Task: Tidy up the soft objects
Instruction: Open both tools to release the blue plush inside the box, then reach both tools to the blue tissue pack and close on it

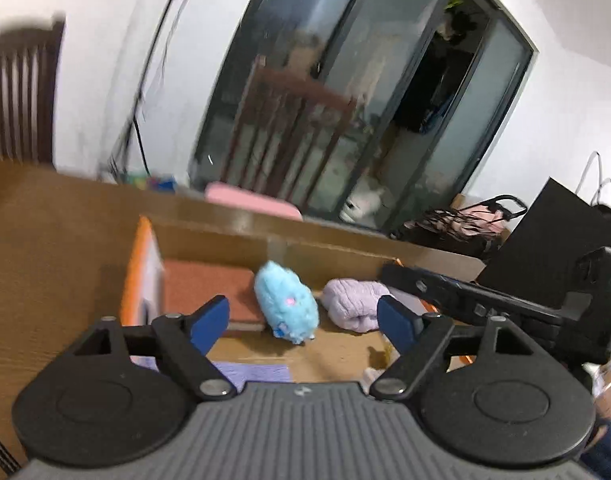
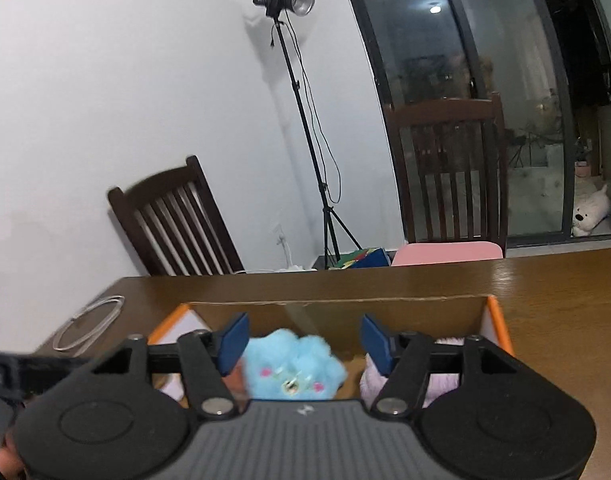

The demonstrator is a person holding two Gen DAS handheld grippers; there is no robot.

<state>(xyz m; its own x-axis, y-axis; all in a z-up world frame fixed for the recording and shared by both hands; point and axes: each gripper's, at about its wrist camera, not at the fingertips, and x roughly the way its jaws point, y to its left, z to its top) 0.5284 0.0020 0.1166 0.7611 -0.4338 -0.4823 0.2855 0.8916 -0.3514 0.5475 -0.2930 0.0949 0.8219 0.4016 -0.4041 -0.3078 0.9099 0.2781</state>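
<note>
Both grippers hover over an orange-edged cardboard box [image 2: 495,320], left gripper [image 1: 303,322] and right gripper [image 2: 303,342] spread wide, empty. Inside lie a blue plush toy [image 1: 285,306] and lilac knit [image 1: 355,300], the latter half-hidden in the right view.

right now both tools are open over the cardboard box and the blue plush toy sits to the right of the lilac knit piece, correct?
Not quite: the blue plush toy sits to the left of the lilac knit piece, as the left wrist view shows. The rest holds: left tool and right tool are open over the cardboard box.
</note>
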